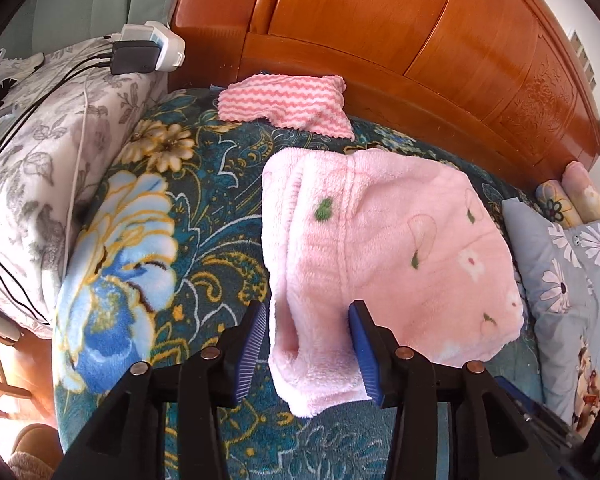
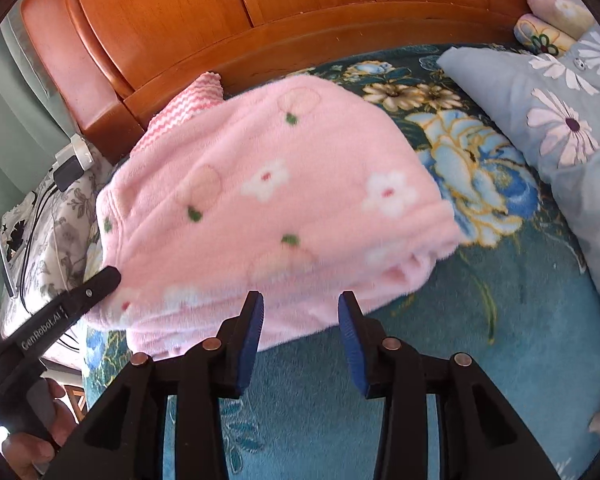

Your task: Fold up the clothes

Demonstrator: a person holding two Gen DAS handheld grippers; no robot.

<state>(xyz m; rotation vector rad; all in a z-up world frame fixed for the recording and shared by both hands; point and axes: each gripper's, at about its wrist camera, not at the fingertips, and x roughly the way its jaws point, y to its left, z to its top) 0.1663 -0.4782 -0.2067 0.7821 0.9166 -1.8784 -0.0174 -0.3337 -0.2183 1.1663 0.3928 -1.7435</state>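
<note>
In the left wrist view the left gripper (image 1: 314, 344) has its blue pads (image 1: 253, 350) set apart with a rolled edge of the pink fleece garment (image 1: 384, 248) lying between them; the right pad touches the cloth, the left pad looks just clear, so whether it truly pinches I cannot tell. In the right wrist view the right gripper (image 2: 300, 340) stands spread and holds nothing, its tips just beside the garment's near hem at lower centre of the frame. The garment lies partly folded mid-frame on the floral blanket (image 1: 140, 240), below the wooden headboard (image 1: 380, 20); a striped pink cloth (image 1: 284, 104) sits above it. The fleece looks light, soft, thick and floppy, likely to sag and bunch; best taken at hems or corners, pinching all layers
</note>
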